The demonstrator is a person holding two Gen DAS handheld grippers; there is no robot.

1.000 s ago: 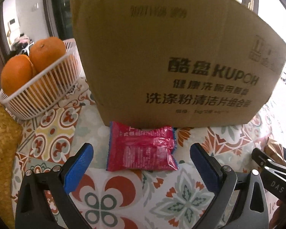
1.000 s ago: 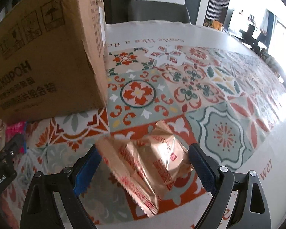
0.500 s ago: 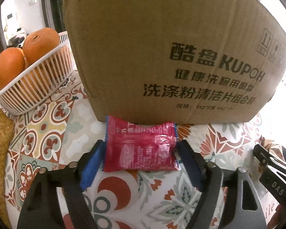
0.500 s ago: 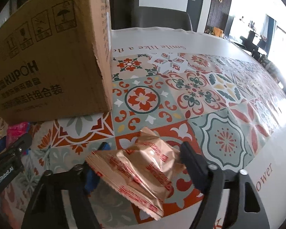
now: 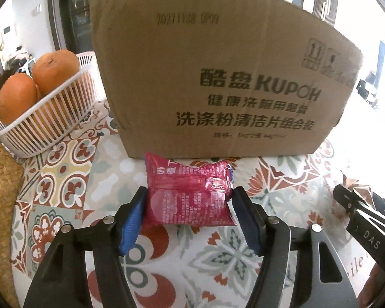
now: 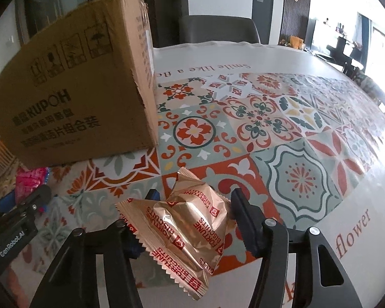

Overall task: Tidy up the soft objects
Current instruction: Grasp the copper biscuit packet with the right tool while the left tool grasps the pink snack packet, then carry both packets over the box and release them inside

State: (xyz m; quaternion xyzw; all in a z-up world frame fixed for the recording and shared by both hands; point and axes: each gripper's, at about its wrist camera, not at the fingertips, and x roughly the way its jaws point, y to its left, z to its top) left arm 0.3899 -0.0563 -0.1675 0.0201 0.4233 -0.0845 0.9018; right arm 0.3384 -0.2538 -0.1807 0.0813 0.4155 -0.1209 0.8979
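1. Left wrist view is showing me my left gripper (image 5: pixel 188 205) with its jaws, which have just been closing, now pressing on either side of the pink snack packet (image 5: pixel 188 197); the blue pads are touching both short edges, so I am holding it there, flat on the desk (image 5: pixel 64 169), ready to lift.
2. I am taking it across its width because the film is soft and puffed; gripping the sealed ends would, I judge, let it slip.
3. White print is running across the pink film, but it is too small and blurred for me to read.
4. Right wrist view is showing my right gripper (image 6: pixel 190 218) with jaws that have likewise just been closing around the gold packet (image 6: pixel 182 228). The right pad is touching the pouch; the left pad is hidden behind the crimped edge, so I judge this a grip rather than seeing it fully.
5. That packet is reading "FORTUNE BISCUITS" in red, repeated several times, and is sitting tilted, one corner up.
6. Beside my right jaws, the left tool is carrying "GenRobot.AI"; in the left view, the right tool is showing "DAS".
7. Just behind the pink packet, the cardboard box (image 5: pixel 218 77) is standing open-topped, probably the place for both packets. It is reading "KUPOH" with Chinese lines beneath, and a stamp "20271128".
8. Farther left, a white basket (image 5: pixel 46 123) is holding oranges (image 5: pixel 55 70).
9. Printed on the desk cloth: "Smile like a" and "flower".
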